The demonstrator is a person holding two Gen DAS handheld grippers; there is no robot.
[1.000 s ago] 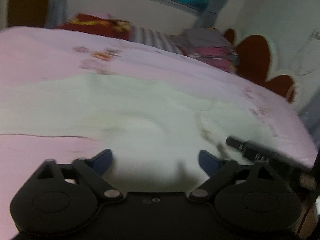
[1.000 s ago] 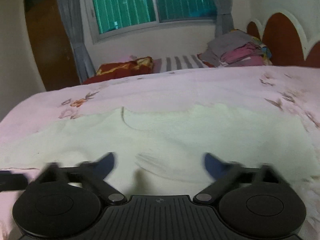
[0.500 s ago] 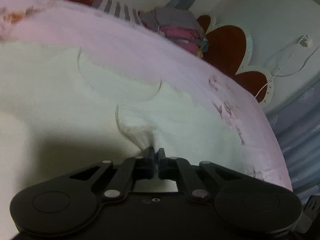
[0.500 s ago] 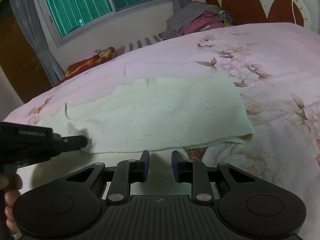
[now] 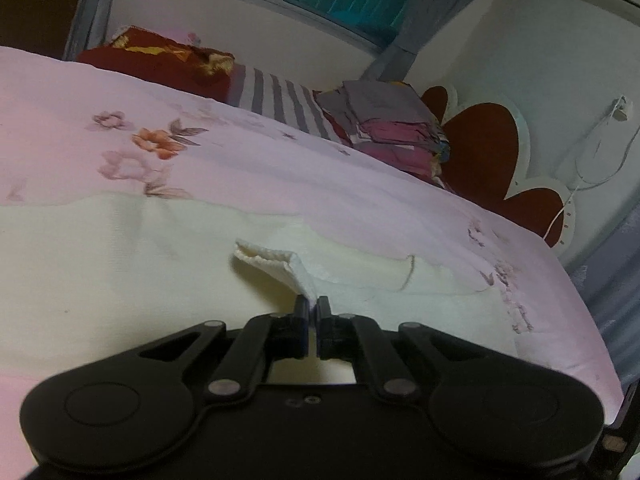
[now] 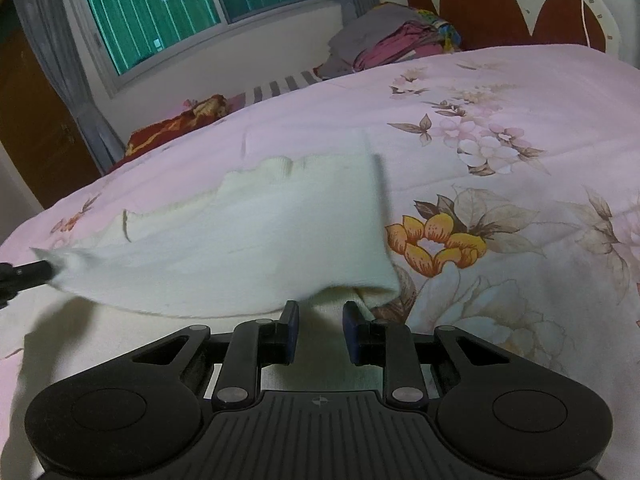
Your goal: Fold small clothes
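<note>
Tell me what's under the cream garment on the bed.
The cream garment lies on the pink floral bedspread, which shows all round it. Its folded-over flap covers its own lower layer; whatever lies beneath the middle is hidden.

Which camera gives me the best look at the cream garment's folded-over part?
The right wrist view: it shows the cream garment with its lifted flap spread wide, one corner at the left gripper. The left wrist view shows only a pinched edge up close.
</note>
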